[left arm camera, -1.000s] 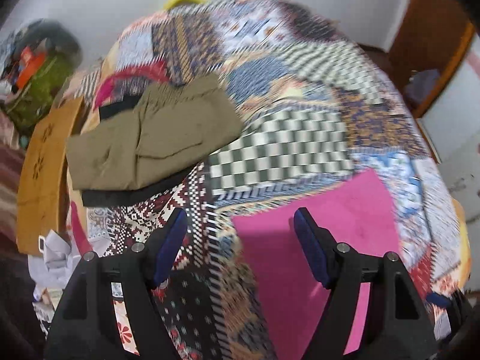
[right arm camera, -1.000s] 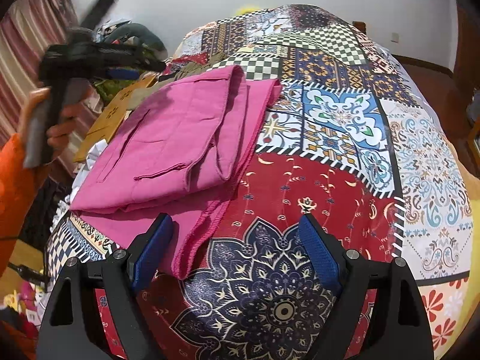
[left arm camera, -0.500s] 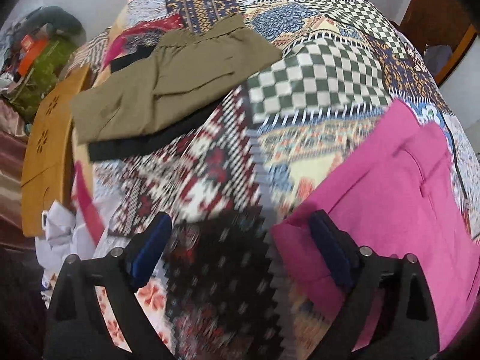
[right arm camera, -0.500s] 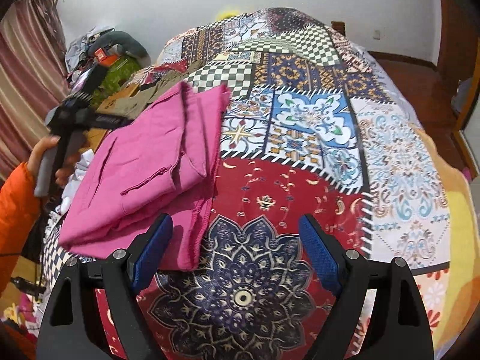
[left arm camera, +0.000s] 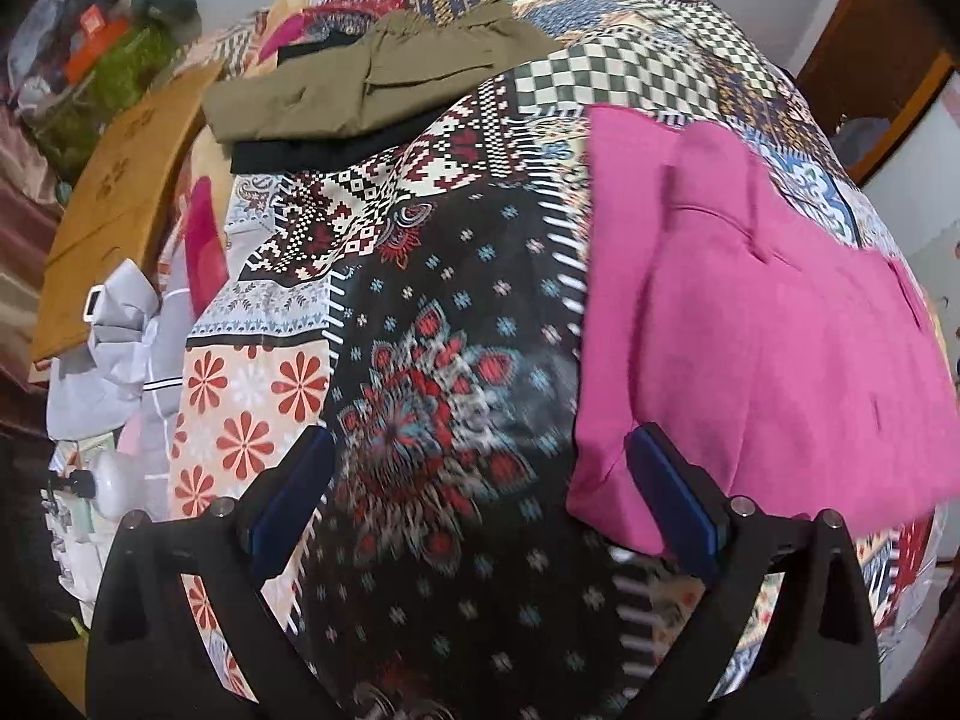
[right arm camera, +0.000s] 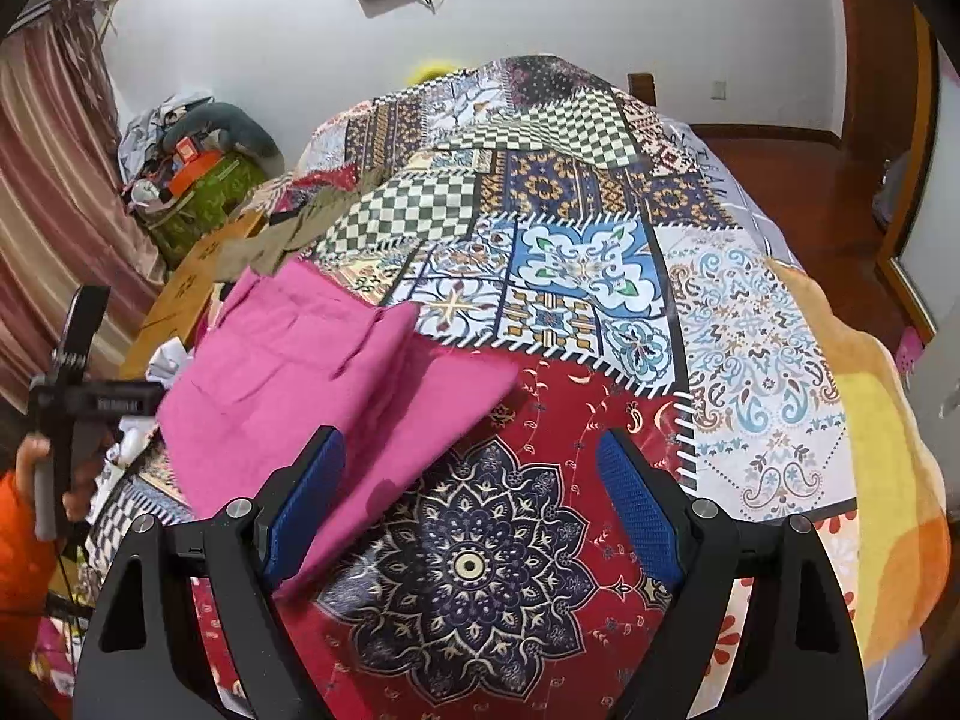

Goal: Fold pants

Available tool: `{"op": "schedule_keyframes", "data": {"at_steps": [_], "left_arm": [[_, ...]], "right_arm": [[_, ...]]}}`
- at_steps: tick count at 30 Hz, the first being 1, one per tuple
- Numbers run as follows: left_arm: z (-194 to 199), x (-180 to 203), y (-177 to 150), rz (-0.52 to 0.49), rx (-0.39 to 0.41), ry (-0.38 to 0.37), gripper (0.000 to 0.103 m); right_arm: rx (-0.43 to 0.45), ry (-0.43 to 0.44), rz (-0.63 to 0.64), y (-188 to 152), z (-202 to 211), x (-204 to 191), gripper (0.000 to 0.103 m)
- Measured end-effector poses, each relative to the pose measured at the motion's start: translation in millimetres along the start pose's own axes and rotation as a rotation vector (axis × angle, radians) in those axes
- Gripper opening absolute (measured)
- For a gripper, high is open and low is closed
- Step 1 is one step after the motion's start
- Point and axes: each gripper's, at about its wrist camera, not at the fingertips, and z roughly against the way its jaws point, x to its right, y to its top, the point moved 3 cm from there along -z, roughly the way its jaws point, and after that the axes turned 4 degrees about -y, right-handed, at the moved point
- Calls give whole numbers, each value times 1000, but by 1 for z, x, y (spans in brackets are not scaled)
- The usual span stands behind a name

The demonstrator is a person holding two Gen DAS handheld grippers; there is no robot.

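- Here, the bed covered with a patchwork quilt of many patterns [right arm camera: 600,276] fills both views and carries everything else.
- The folded magenta cotton pants [left arm camera: 768,324] lie on the quilt near the person's edge of the bed, in a flat bundle of several layers; in the right wrist view they [right arm camera: 324,378] sit in front of the right tongs, to their left side.
- Farther back, a folded olive-green garment [left arm camera: 372,78] rests on a black garment [left arm camera: 312,147], which looks like a pile of finished pieces.
- Compared with one second ago, the left gripper [left arm camera: 480,504] has come lower and nearer: the pants lay ahead of it then, and now their near left corner is just beside its right finger.
- The left gripper is wide apart and holds nothing; the right gripper [right arm camera: 468,516] is also spread and empty, with its left blue pad above the pants' edge.
- Judging from this, the folding seems nearly done, and the hands probably approach for a last fold or to carry the bundle to the pile.
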Motion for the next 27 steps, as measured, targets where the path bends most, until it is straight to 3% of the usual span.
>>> {"op": "schedule_keyframes", "data": {"at_steps": [5, 16, 19, 22, 27], "left_arm": [[3, 8, -3, -2, 13, -30, 99], [2, -8, -11, 19, 28, -80, 103], [7, -10, -8, -7, 37, -24, 103], [15, -11, -1, -43, 79, 87, 103], [31, -8, 22, -33, 135, 51, 103]], "right_arm": [[-21, 49, -21, -2, -4, -8, 84], [-91, 37, 47, -20, -30, -12, 83], [-95, 1, 82, -21, -25, -9, 83], [-86, -63, 121, -20, -19, -5, 78], [-52, -59, 79, -9, -12, 2, 72]]}}
